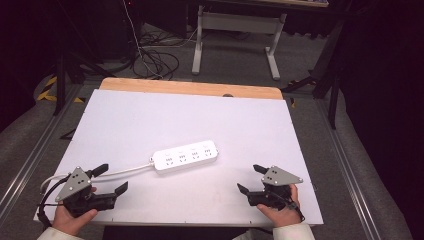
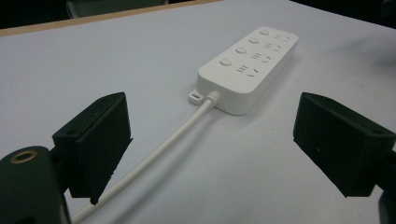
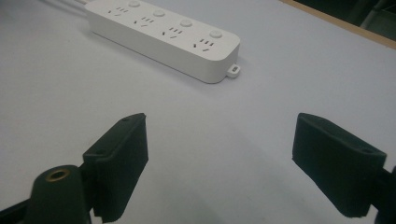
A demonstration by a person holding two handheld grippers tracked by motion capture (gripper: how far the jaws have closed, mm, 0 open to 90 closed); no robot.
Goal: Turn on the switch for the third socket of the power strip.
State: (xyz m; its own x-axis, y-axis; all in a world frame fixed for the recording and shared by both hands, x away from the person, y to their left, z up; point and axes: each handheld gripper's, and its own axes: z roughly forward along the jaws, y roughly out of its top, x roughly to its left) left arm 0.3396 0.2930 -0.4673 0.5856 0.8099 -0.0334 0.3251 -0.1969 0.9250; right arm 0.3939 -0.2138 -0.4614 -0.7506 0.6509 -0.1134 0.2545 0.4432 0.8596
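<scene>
Both claws, left (image 1: 111, 178) & right (image 1: 248, 178), gape; power strip (image 1: 185, 156) betw.

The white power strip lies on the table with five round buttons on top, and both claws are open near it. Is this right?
Not quite: the power strip has four round buttons, not five, as the right gripper view shows. The rest holds: it lies on the table, and the left claw and right claw are open near it.

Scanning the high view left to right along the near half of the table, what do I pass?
Left tongs → white cable → power strip → right tongs.
</scene>
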